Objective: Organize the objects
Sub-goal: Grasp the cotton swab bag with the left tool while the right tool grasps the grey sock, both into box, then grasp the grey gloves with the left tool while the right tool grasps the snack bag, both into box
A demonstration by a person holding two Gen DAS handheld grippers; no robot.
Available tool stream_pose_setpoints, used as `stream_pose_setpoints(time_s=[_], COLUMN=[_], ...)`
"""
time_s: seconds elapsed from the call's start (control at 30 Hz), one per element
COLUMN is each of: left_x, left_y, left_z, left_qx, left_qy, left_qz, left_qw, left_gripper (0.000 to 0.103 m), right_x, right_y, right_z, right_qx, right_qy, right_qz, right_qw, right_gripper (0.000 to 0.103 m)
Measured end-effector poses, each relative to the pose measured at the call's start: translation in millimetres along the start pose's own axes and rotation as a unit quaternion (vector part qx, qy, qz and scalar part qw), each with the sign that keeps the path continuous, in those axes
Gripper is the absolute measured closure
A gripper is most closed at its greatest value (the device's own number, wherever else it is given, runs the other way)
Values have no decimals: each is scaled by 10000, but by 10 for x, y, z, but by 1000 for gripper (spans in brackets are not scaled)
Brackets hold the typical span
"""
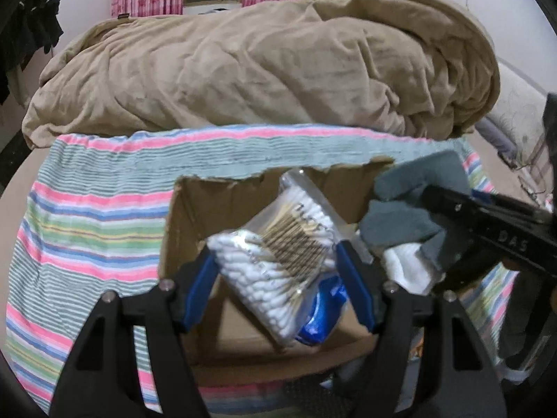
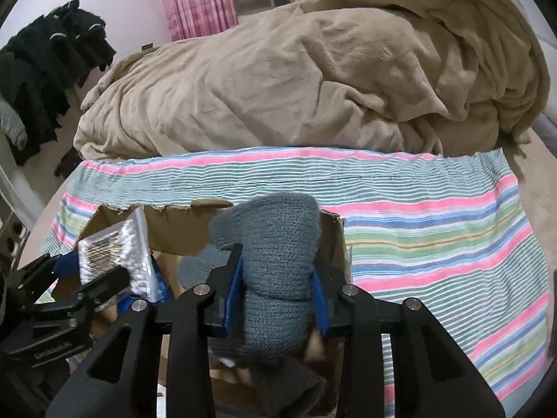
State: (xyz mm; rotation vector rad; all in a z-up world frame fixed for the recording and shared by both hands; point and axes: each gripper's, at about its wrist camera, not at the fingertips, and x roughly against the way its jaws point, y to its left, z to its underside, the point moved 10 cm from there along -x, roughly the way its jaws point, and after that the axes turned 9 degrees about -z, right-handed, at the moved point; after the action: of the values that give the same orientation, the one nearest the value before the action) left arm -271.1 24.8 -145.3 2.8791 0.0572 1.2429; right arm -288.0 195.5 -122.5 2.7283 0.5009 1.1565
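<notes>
Grey sock (image 2: pixel 275 264) between right hand-held gripper (image 2: pixel 276 261) pads

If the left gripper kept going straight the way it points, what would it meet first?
Probably the inside of the cardboard box: the left gripper, clamped on a bag of cotton swabs, points down into it. Depth is unclear.

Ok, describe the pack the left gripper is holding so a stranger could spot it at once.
Start at the striped towel spread in front of the tan blanket; on it sits an open cardboard box. Over the box, the left gripper clamps a clear plastic pack of cotton swabs. Unlike the grey knitted sock beside it, it is glossy, with white tips and wooden sticks.
</notes>
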Motion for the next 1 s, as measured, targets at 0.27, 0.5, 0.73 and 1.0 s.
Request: stream_pose_setpoints(time_s=[0.27, 0.5, 0.73, 1.0], left_x=[141, 718, 1187, 1354], left_y=[69, 82, 61, 11], left_z=[-39, -42, 133, 479], left_qx=[140, 310, 79, -129], left_qy=[-157, -554, -837, -696], left_qz=[-210, 28, 30, 222], left_qw=[9996, 9980, 9965, 9972], left_gripper=[25, 12, 12, 11], right_x=[78, 359, 790, 1188], right_y=[74, 181, 441, 551], right_z=[-6, -17, 104, 296], right_qx=[75, 27, 326, 538], right_qy=[-18, -228, -418, -573], right_qz=[-137, -312, -453, -578], right_qw=[9999, 9992, 9976, 9952], right_gripper=[41, 31, 31, 31])
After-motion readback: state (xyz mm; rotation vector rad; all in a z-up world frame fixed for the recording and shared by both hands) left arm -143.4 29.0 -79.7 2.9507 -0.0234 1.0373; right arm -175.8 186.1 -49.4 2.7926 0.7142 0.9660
